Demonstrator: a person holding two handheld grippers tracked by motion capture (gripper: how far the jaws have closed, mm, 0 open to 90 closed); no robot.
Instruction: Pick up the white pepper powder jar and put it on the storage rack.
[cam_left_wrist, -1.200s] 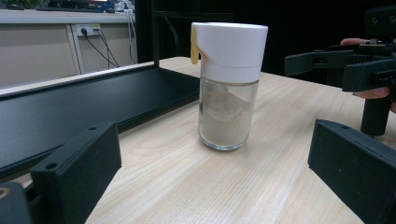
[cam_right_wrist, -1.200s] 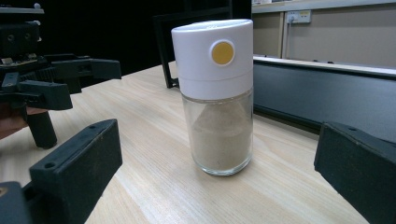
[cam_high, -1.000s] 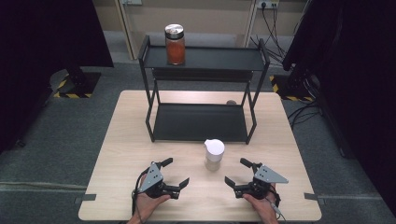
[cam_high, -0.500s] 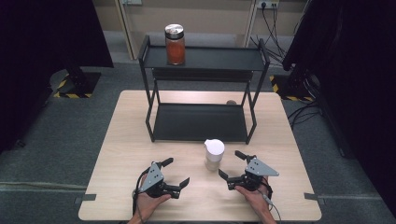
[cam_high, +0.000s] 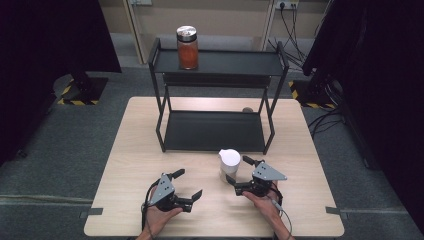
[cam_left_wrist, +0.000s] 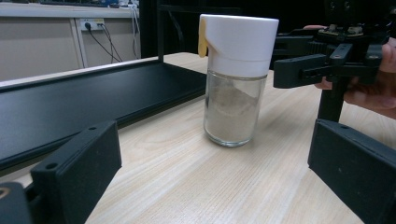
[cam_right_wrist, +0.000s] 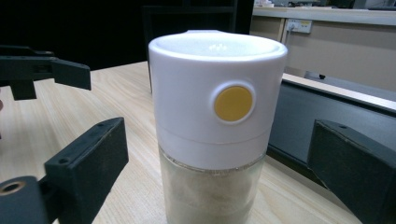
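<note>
A glass shaker jar with a white plastic cap (cam_high: 229, 164) stands upright on the pale wooden tabletop (cam_high: 125, 165), just in front of the black metal two-tier rack (cam_high: 215, 131). The right hand-held gripper (cam_high: 239, 169) sits just to the right of the jar, its jaws either side of it; they have just been closing, but they stand apart from the jar and do not press on it. The left hand-held gripper (cam_high: 189, 184) rests to the left of the jar and nearer the person, well apart from it, jaws spread wide with nothing between them.

The high view alone shows the rack's upper shelf, where an orange-filled jar with a silver lid (cam_high: 187, 47) stands behind and to the left of the shaker jar.

The right gripper view brings the jar (cam_right_wrist: 215, 126) close up between its own two black jaws, with clear gaps on both sides. It shows a round yellow button on the white cap and pale powder behind the glass. The left gripper (cam_right_wrist: 44, 72) appears beyond the jar, to its left.

The left gripper view shows the jar (cam_left_wrist: 236, 77) from its other side: a yellow tab at the cap's edge, powder filling much of the glass, and the right gripper (cam_left_wrist: 327, 65) with the person's fingers behind it, to the right of the jar.

Grey carpet (cam_high: 70, 145) surrounds the tabletop. Dark curtains hang to both sides, and beyond the rack is a beige wall with sockets and trailing cables (cam_high: 295, 20).
</note>
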